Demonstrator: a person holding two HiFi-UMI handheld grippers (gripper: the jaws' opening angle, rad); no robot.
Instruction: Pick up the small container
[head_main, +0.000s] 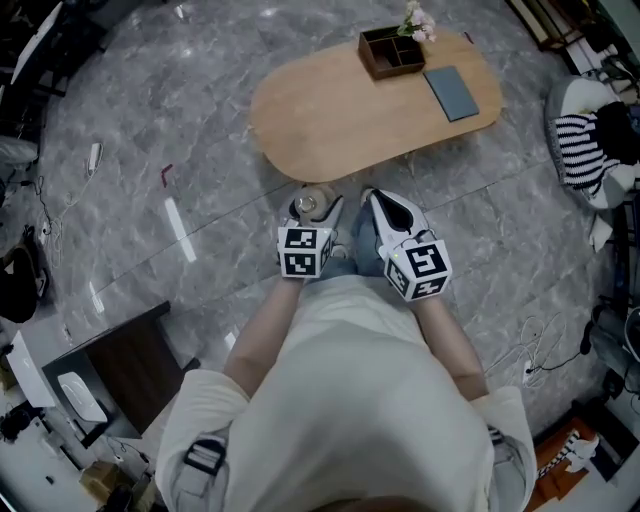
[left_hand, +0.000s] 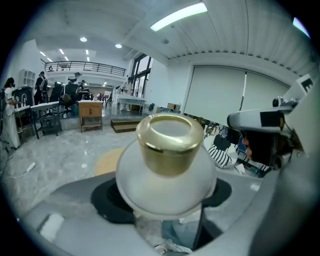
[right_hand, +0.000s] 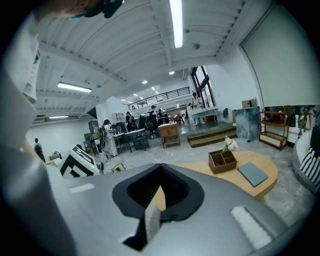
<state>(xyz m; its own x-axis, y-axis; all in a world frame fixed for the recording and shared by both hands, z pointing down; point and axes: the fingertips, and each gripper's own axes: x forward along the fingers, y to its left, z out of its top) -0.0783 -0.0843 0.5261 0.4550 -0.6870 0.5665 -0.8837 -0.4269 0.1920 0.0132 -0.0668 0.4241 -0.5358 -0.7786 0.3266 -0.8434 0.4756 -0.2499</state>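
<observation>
The small container (left_hand: 170, 172) is a frosted white jar with a gold cap (left_hand: 170, 142). My left gripper (left_hand: 167, 210) is shut on its body and holds it upright, in the air, close to the person's chest. In the head view the jar (head_main: 308, 204) shows between the left gripper's (head_main: 306, 215) jaws, above the floor, on the near side of the table. My right gripper (head_main: 392, 212) hangs just to its right, jaws together and empty. In the right gripper view the right gripper (right_hand: 157, 192) is shut, and the gold cap (right_hand: 119, 167) shows at its left.
An oval wooden table (head_main: 330, 120) stands ahead with a dark wooden compartment box (head_main: 392, 50), flowers (head_main: 415, 20) and a grey notebook (head_main: 452, 92) on it. A striped cushion (head_main: 585, 145) lies at the right. A dark cabinet (head_main: 120, 365) is at the lower left, and cables run over the marble floor.
</observation>
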